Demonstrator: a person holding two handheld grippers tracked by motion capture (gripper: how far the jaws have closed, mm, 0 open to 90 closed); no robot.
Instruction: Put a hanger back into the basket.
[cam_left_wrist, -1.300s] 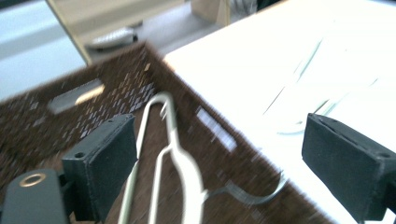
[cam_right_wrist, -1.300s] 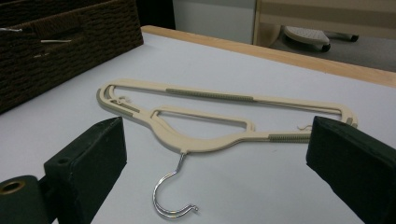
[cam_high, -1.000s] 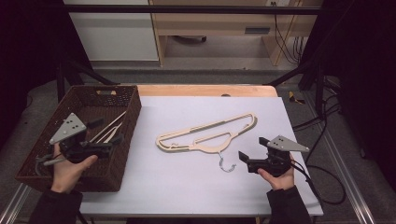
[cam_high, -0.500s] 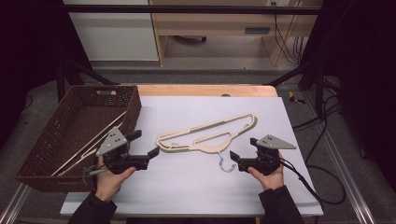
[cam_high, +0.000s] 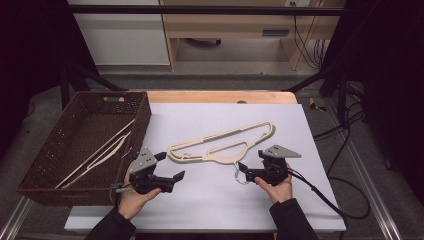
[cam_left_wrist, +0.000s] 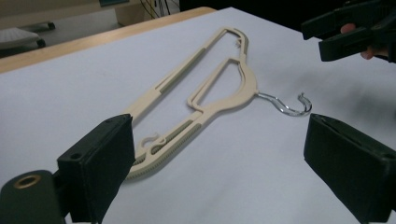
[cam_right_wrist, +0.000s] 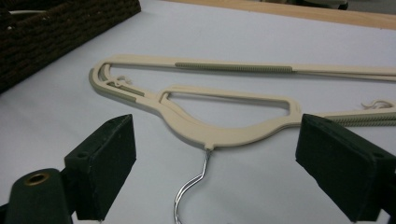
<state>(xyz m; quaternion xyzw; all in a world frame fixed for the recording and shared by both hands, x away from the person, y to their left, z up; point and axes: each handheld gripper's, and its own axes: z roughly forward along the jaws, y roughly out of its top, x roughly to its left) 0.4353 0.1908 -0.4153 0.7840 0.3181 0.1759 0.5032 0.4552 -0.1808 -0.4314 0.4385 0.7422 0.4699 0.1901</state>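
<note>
Low in the frame, my right tongs (cam_high: 243, 170) and left tongs (cam_high: 170, 167) gape empty, the right's jaws just narrowing, flanking the hanger (cam_high: 222, 146) mid-surface; I'd close squarely on its neck, avoiding the hook (cam_right_wrist: 189, 189).

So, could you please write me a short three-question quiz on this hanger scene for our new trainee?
1. True or false: the cream hanger lies flat on the white sheet, outside the wicker basket.
2. The hanger's metal hook lies nearest to which gripper: A) the left gripper, B) the right gripper?
3. Fill in: the basket already holds another pale ____.

Key
1. True.
2. B: the hook runs between the right gripper's open jaws, which have just been closing a little; the pads do not yet press on it.
3. Hanger.
</note>
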